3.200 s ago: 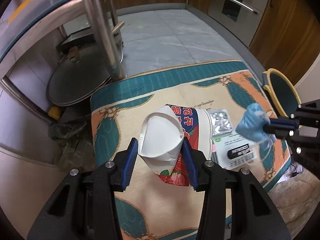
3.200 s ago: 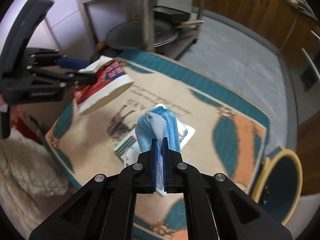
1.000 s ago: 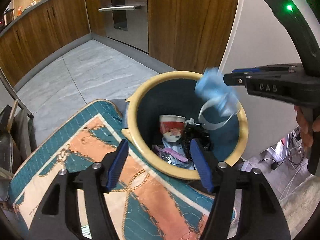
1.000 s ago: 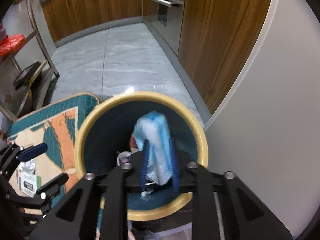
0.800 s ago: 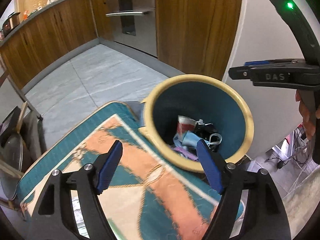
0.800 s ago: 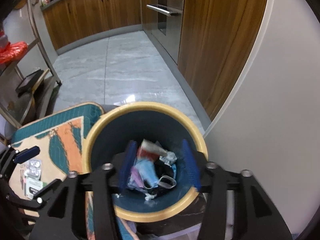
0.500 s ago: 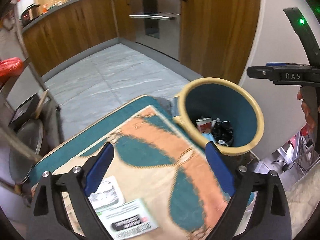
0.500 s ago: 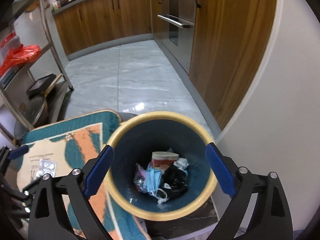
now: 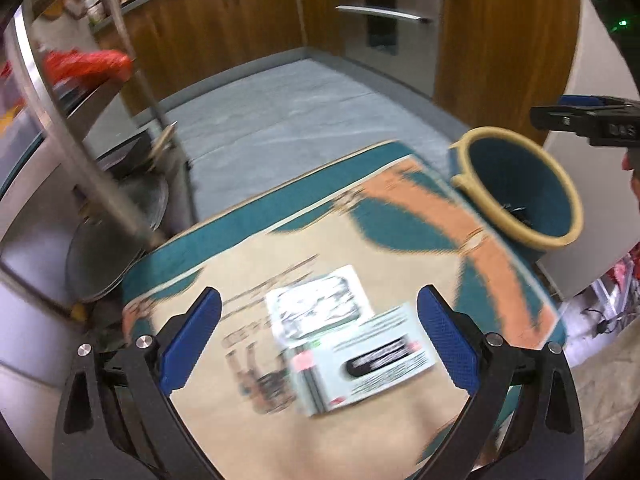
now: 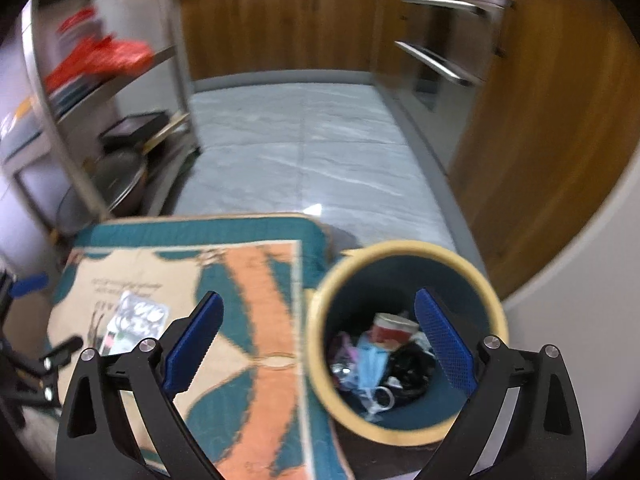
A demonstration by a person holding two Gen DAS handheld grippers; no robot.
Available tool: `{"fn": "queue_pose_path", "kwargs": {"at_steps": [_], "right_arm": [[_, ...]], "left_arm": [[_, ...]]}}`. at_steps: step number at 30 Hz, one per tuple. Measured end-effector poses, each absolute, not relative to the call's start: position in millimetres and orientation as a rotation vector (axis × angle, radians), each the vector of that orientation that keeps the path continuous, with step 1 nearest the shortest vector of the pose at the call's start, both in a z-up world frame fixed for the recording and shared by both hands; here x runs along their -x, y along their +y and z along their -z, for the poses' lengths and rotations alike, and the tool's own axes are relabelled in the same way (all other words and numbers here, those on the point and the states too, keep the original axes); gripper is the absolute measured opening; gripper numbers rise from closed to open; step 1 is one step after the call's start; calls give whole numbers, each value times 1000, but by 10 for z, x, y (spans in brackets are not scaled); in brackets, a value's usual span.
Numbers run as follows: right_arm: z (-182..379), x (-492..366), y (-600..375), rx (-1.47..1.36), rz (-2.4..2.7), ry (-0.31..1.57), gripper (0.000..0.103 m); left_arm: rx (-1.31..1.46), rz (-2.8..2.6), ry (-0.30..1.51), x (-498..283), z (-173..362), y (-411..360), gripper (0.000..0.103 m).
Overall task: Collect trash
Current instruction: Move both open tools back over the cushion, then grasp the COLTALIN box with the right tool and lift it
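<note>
My left gripper point(image 9: 319, 292) hovers over the patterned mat point(image 9: 420, 208), its jaws opening with nothing between them. Below it lie a silver blister pack point(image 9: 320, 308) and a pale green leaflet point(image 9: 372, 360). The yellow-rimmed teal bin point(image 9: 476, 136) stands off the mat's right corner. My right gripper point(image 10: 319, 295) is open and empty above the bin's rim point(image 10: 404, 246). Inside the bin lie a blue face mask point(image 10: 370, 364), a red and white cup point(image 10: 394, 328) and dark wrappers. The blister pack point(image 10: 136, 320) also shows at the left of the right wrist view.
A metal rack point(image 9: 80, 152) with pans point(image 9: 104, 248) and a red bag point(image 9: 88, 64) stands to the left of the mat. Wooden cabinets point(image 10: 280, 24) and oven handles point(image 9: 380, 12) line the far side. Grey tiled floor point(image 10: 304, 152) lies between. A white curved wall point(image 10: 580, 260) rises behind the bin.
Both grippers let go over the bin: cup and mask now lie inside. Both jaws opened wide. My left gripper swung back over the mat; my right pulled up and back from the bin.
</note>
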State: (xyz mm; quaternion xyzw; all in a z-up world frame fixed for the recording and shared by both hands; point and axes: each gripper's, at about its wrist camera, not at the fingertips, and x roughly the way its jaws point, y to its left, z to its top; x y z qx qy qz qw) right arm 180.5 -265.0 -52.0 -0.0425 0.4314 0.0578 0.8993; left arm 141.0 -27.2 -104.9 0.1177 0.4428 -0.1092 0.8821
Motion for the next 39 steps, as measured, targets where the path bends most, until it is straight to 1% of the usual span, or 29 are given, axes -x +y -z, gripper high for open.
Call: {"fn": "queue_pose_path", "kwargs": {"at_steps": [5, 8, 10, 14, 26, 35, 36, 37, 39], "right_arm": [[659, -1757, -2135, 109, -313, 933, 96], [848, -1740, -1821, 128, -434, 994, 96], [994, -1715, -1627, 176, -502, 1031, 96], [1317, -1604, -1221, 365, -635, 1083, 96], [1873, -1455, -767, 570, -816, 1208, 96], [2160, -1336, -438, 769, -821, 1165, 96], [2173, -1332, -417, 780, -821, 1162, 93], [2181, -1340, -403, 781, -821, 1159, 88], [2199, -1354, -355, 795, -812, 1151, 84]], "left_arm": [[-199, 144, 951, -1345, 1066, 227, 97], [-159, 106, 967, -1332, 1061, 496, 97], [-142, 82, 973, -1324, 1065, 665, 97], [-116, 46, 989, -1374, 1115, 896, 97], [-43, 30, 1019, -1573, 1204, 1086, 97], [-21, 29, 1023, -1624, 1209, 1090, 97], [-18, 29, 1026, -1628, 1217, 1097, 97], [-17, 28, 1032, -1633, 1228, 1100, 97], [-22, 26, 1039, -1646, 1241, 1101, 97]]}}
